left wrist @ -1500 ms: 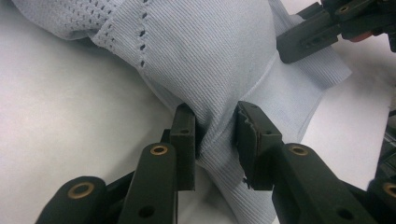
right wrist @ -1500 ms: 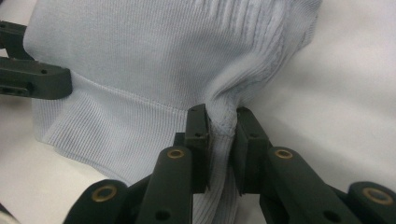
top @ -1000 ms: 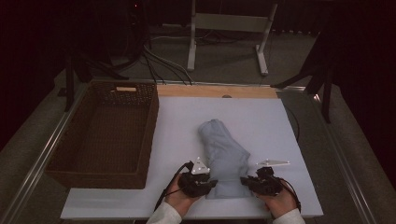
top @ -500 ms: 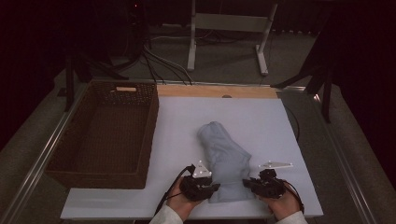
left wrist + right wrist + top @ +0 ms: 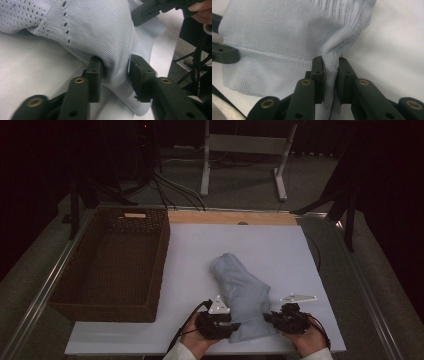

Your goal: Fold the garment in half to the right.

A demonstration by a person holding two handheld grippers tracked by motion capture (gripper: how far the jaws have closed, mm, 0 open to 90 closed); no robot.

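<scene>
Left gripper: jaws have just been opening; the pale blue ribbed knit garment lies between them, the fabric slack, not pinched.
Right gripper: clamped tight on a bunched fold of the garment's hem.
Garment: folded in a lump on the white table, near edge between both grippers.
Brown wicker basket: left of it, apart.
Meaning: probably the left side is being released or re-gripped.

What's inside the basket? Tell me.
The basket in the high view holds nothing visible: its woven brown floor lies bare. The strip of floor just behind the near wall is hidden by that wall. The cloth lies outside it, on the table.
</scene>
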